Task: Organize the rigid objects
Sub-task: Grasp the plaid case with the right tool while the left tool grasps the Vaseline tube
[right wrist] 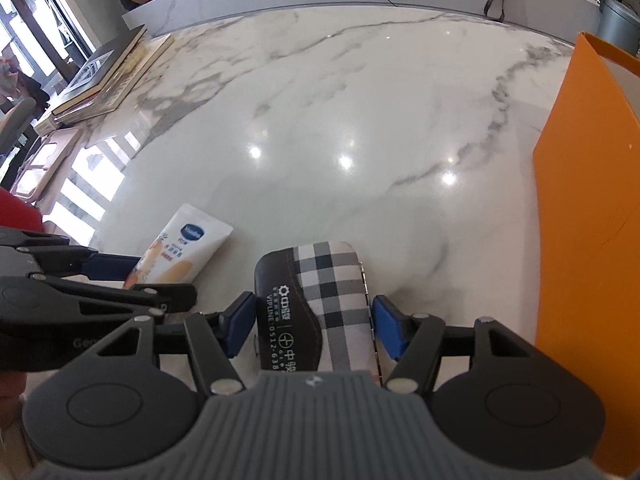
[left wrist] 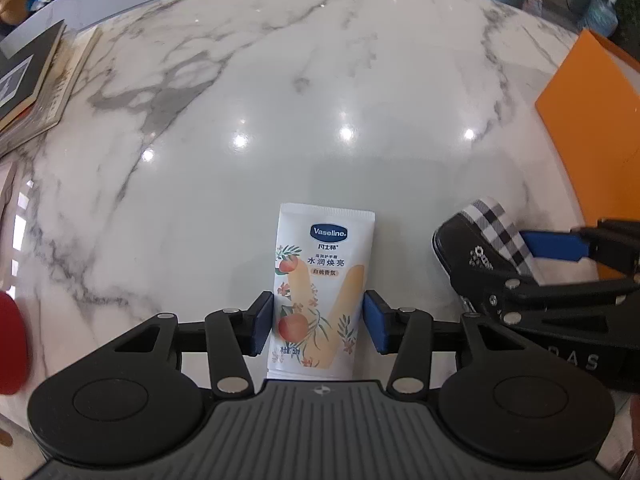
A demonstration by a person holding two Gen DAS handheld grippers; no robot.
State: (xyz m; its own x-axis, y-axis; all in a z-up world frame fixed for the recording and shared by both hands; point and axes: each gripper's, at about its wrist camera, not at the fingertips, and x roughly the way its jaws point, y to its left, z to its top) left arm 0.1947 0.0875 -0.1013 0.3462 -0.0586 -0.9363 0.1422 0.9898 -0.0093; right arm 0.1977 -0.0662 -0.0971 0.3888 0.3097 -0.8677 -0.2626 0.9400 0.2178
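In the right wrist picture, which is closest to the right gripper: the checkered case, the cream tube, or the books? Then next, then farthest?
1. Checkered case, between the right gripper fingers.
2. Cream tube, to the left.
3. Books, far left, at the table's edge.

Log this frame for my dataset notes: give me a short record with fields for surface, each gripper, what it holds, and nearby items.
surface: white marble table
left gripper: fingers either side of the Vaseline hand cream tube, pads at its edges; full contact cannot be told
right gripper: fingers flank the plaid glasses case, with small gaps
tube position: to the left of the case, apart from it
right side: orange box, standing
far left: stack of books
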